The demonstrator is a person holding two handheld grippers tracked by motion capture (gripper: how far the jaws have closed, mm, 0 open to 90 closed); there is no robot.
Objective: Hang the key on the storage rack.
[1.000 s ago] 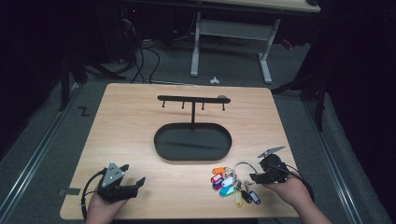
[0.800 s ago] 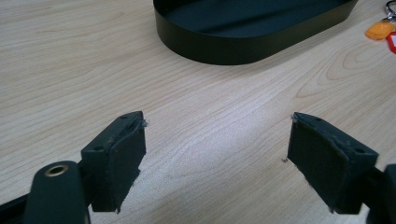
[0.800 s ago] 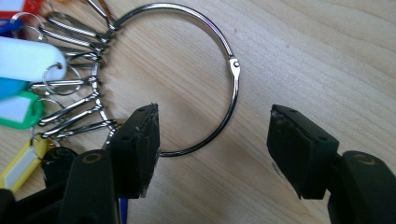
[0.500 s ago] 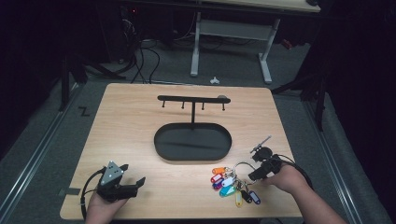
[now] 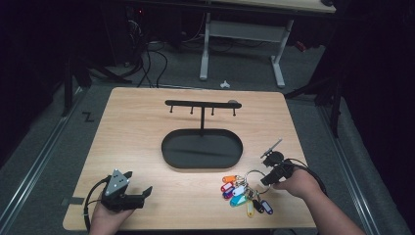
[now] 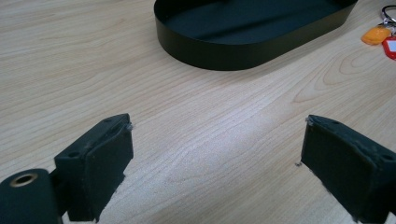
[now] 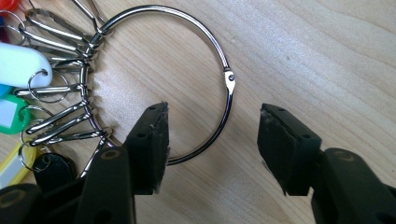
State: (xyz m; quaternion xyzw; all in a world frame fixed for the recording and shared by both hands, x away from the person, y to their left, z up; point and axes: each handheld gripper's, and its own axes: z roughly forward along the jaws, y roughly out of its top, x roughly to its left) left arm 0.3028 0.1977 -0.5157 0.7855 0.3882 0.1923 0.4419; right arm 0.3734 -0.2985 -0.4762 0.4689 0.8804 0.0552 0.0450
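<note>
No text, label, brand, number or sign can be read anywhere in the views. The coloured key tags (image 5: 239, 191) at about five o'clock on the table (image 5: 137, 127) carry paper inserts, but any writing on them is too small to make out from the high view. In the right gripper view the white tag (image 7: 18, 63) and the green tag (image 7: 10, 116) at nine o'clock show blank faces, with no lettering visible. The floor at about ten o'clock from the table bears a black zigzag mark (image 5: 88, 117) shaped somewhat like a Z; whether it is a letter cannot be told.
</note>
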